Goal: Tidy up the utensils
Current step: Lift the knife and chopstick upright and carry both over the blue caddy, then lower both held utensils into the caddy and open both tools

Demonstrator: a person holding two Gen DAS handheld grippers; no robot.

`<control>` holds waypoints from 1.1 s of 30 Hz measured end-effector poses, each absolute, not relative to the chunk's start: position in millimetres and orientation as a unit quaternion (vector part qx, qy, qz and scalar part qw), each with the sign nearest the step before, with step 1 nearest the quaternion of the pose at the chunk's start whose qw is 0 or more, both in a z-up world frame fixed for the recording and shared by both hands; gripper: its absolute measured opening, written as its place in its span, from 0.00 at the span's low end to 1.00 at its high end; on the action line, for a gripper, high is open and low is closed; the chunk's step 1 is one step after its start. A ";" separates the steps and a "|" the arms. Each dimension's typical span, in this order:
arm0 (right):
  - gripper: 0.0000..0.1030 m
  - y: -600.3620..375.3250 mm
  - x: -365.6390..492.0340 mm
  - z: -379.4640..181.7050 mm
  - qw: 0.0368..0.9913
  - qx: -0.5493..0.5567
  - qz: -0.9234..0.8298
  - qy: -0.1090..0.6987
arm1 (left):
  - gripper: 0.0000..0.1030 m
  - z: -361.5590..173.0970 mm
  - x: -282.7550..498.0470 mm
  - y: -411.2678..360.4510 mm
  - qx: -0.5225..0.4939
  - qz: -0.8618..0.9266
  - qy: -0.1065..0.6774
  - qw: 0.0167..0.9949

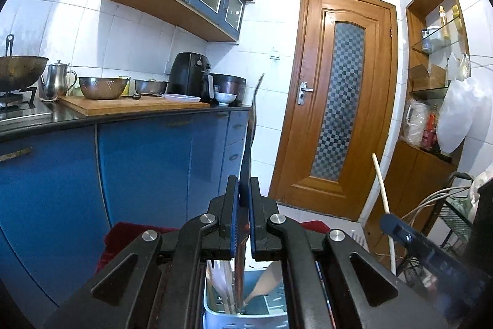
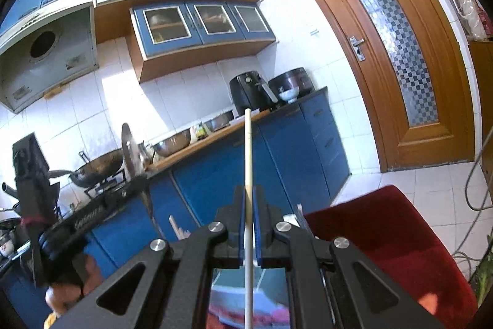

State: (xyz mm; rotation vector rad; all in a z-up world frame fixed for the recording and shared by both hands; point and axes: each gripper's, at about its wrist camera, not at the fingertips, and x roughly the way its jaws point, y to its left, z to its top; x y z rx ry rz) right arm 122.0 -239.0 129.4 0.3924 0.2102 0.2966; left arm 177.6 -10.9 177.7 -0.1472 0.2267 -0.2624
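**Hand-held grippers both loaded, raised clear of the caddy**

Left hand-held gripper (image 1: 243, 190): jaws pinched narrow on a thin dark flat utensil seen edge-on (image 1: 251, 125), which stands up past the fingertips, tip level with the dark kitchen surface (image 1: 129, 117). Below the jaws sits a white slotted plastic utensil caddy (image 1: 243, 315) holding several pale wooden pieces; the caddy seems to rest on a dark red cushioned seat (image 2: 397, 239).

Right hand-held gripper (image 2: 249, 196): jaws narrow on a slim pale wooden stick, likely a chopstick (image 2: 248, 150), held near its middle, long end projecting forward.

Risks (judgement):
- Both pinches are on thin stock. A slight twist could let either piece pivot or slide out and drop to the white tiled floor (image 2: 409, 187).
- The two long ends sit near one another; crossing hands could knock them together.
- Lowering a piece at a slant could snag the pieces already standing in the caddy.

Surroundings, left to right: wok on the gas hob (image 2: 98, 167), steel bowl (image 1: 103, 87), wooden chopping board (image 1: 132, 105), black air fryer (image 1: 191, 76), wooden door with chequered glass (image 1: 336, 100), open shelves (image 1: 437, 51). Cables and a wire rack (image 1: 453, 211) crowd the far right. Nothing blocks the caddy mouth apart from its own contents.
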 end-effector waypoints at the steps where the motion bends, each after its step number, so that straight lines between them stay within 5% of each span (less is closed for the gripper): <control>1: 0.06 -236.2 127.6 129.5 0.966 0.191 0.144 0.099 | 0.04 176.4 180.9 -9.9 -0.074 -0.131 0.112 0.982; 21: 0.06 -196.7 163.5 107.4 0.995 0.070 0.055 0.035 | 0.04 130.8 202.3 -9.3 -0.096 -0.147 0.131 0.976; 33: 0.06 -199.4 161.8 92.8 0.994 0.067 0.056 0.063 | 0.04 107.8 198.2 -20.2 -0.086 -0.153 0.155 0.972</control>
